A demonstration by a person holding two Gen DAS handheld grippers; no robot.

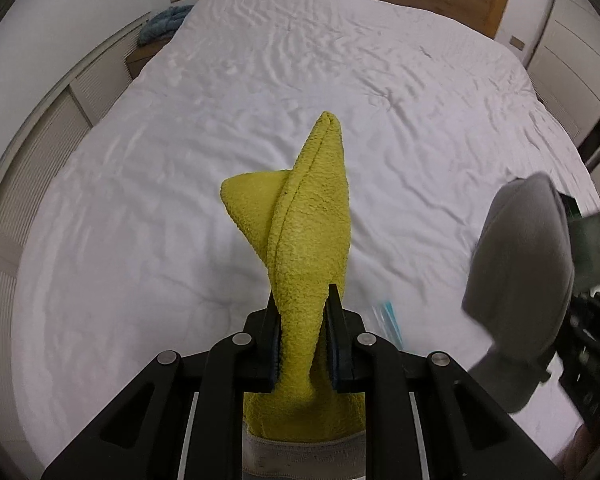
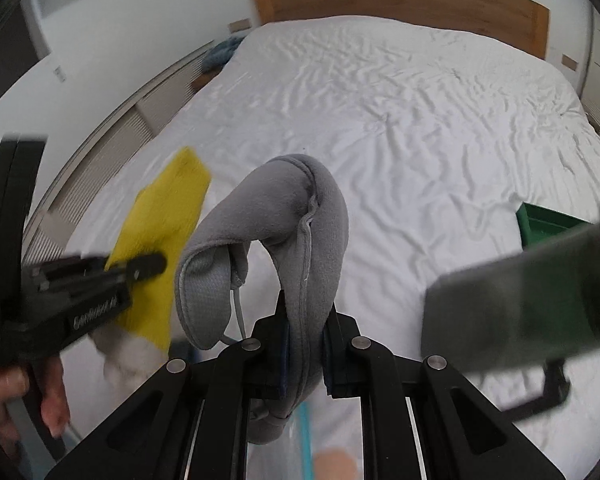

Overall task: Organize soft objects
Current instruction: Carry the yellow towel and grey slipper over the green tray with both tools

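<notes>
While both items hang clear above the white bed [image 1: 260, 120], the left gripper [image 1: 302, 334] clamps a yellow cloth [image 1: 308, 232] and the right gripper [image 2: 305, 350] clamps a grey neck pillow [image 2: 300, 216].

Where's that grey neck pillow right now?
The grey neck pillow is pinched in the right claw, held up above the white bed. The yellow towel in the left claw is on its left.
</notes>
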